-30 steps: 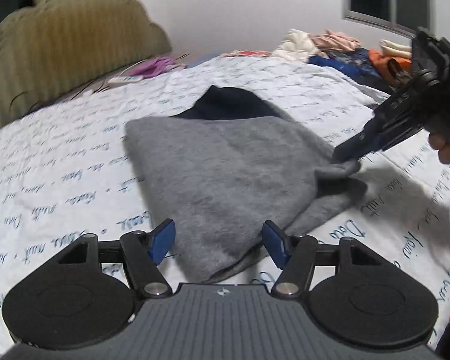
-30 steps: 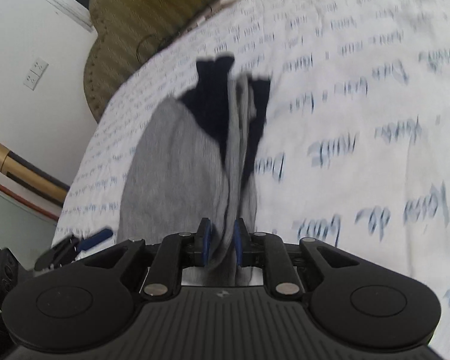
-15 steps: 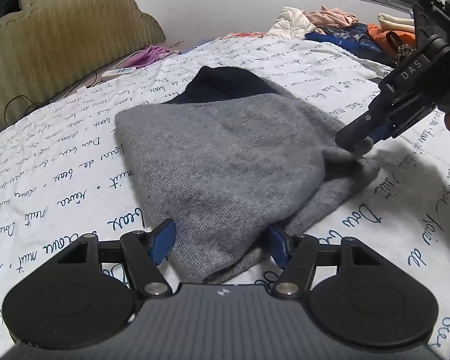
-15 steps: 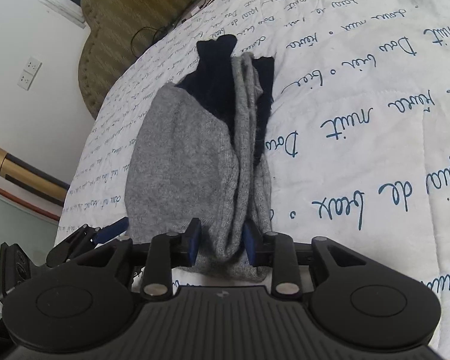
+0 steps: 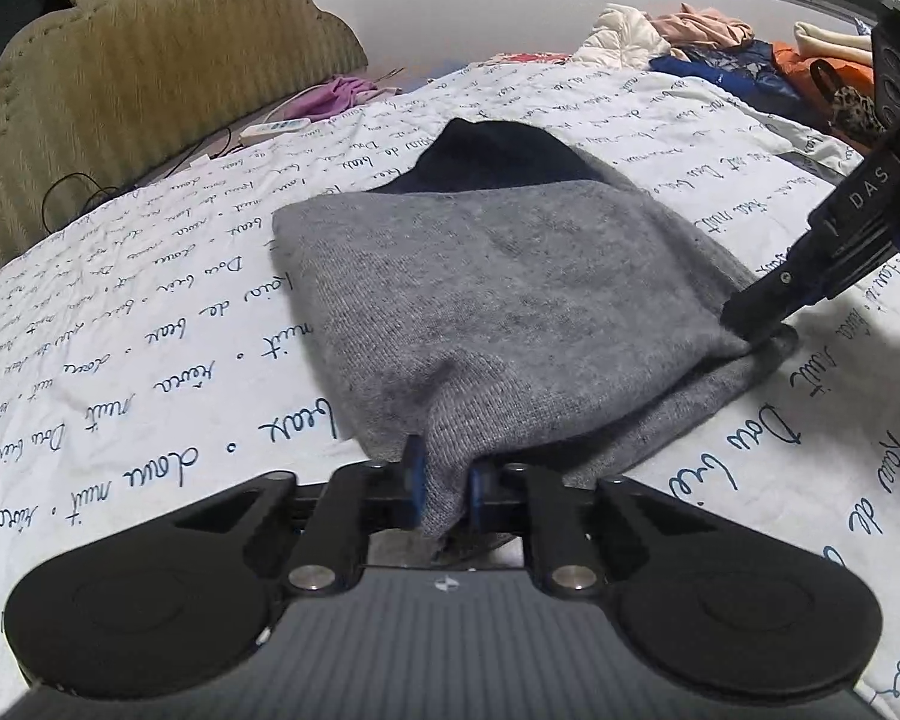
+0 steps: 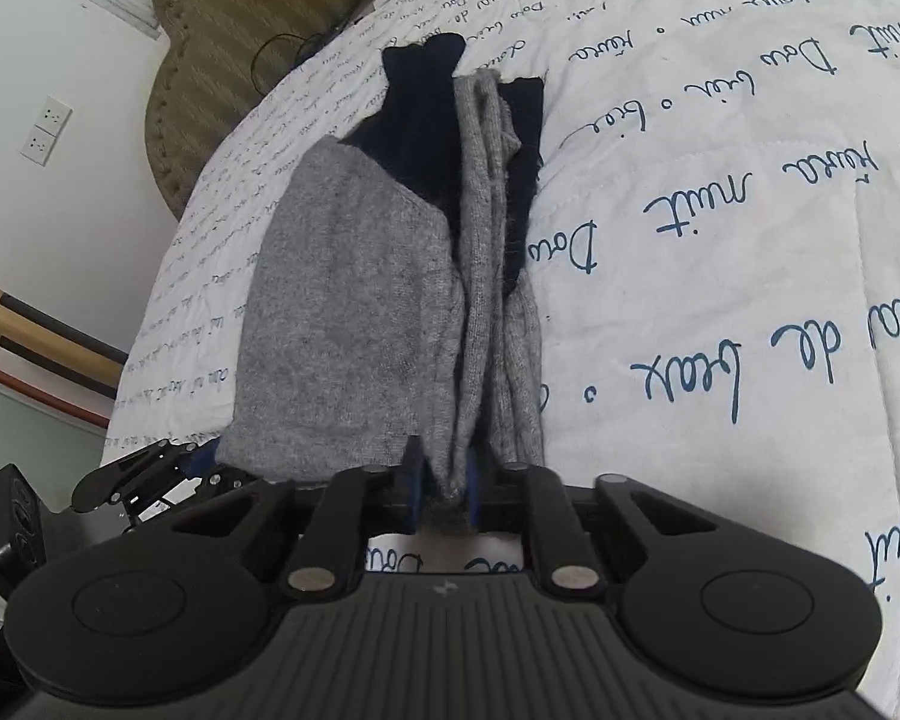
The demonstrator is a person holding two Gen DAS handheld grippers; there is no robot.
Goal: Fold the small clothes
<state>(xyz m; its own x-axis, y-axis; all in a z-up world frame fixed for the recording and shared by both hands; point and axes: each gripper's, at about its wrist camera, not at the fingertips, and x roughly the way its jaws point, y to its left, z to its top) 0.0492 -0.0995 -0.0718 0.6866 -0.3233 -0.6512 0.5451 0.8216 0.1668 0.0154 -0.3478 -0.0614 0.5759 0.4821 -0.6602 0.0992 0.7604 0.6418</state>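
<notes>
As both jaws just closed, left tool (image 5: 444, 489) and right tool (image 6: 444, 489) pinch the fuzzy grey knit (image 5: 510, 300)

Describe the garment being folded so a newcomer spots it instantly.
On the white bedspread with blue handwriting, below the tan headboard, lies one grey knit garment. Unlike the bright clothes pile by the window, it is grey with a navy end and pinched at two near corners by both grippers.
</notes>
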